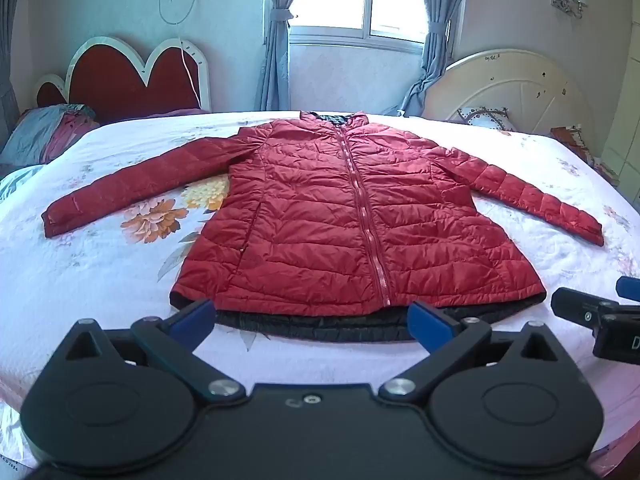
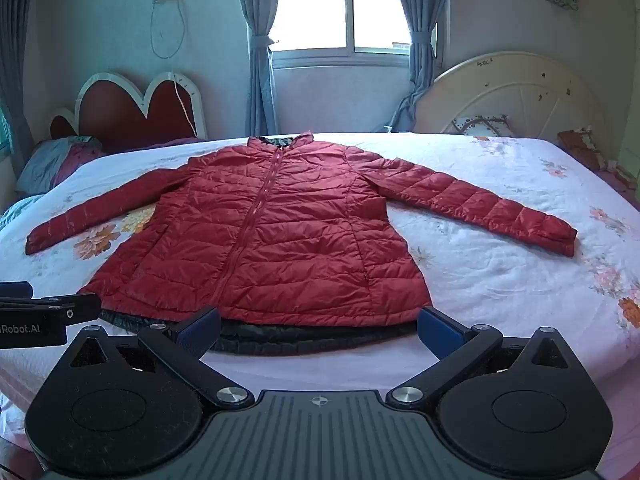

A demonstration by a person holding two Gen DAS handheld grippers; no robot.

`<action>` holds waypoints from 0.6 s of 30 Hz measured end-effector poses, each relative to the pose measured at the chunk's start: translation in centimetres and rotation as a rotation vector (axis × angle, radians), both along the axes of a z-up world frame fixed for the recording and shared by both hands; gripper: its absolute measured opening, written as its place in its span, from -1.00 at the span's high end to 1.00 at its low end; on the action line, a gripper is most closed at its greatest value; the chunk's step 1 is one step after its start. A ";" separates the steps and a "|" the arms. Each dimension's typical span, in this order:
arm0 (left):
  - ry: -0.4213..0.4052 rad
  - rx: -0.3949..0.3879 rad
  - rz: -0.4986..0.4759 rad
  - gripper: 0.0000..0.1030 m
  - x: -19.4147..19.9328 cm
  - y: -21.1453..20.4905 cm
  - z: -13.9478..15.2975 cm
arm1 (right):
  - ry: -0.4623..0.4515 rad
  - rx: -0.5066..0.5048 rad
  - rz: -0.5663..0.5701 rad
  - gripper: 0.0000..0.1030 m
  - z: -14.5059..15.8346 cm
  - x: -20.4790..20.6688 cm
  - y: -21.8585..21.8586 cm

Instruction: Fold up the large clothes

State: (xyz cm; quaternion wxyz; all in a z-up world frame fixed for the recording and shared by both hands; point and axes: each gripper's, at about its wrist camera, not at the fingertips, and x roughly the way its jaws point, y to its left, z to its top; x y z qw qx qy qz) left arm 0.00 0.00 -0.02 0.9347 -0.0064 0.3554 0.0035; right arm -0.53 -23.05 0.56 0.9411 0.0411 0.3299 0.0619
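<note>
A red jacket point(image 1: 340, 216) is lying flat and zipped on the floral bed point(image 1: 100, 264), sleeves spreading to both sides and its dark lining showing along the near hem. The left tongs point(image 1: 312, 320) are hovering released just short of the hem, gripping nothing. The right tongs point(image 2: 318, 330) are likewise hanging spread wide beside them, near the hem, holding nothing.

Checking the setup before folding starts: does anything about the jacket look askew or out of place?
Mostly tidy: the red quilted jacket lies flat, zipped, sleeves spread, on the floral bedspread. One oddity: a dark layer sticks out below the front hem, so the edges do not line up. Both grippers are open and hold nothing.
</note>
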 end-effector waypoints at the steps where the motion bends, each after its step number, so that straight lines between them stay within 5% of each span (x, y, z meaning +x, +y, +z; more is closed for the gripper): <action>1: -0.005 0.002 0.001 -0.99 0.0 0.0 0.0 | -0.005 0.003 0.000 -1.00 0.0 0.0 0.0; 18: 0.002 0.006 0.006 -0.99 -0.2 1.0 -0.4 | -0.005 0.001 -0.001 -1.00 0.1 0.2 0.2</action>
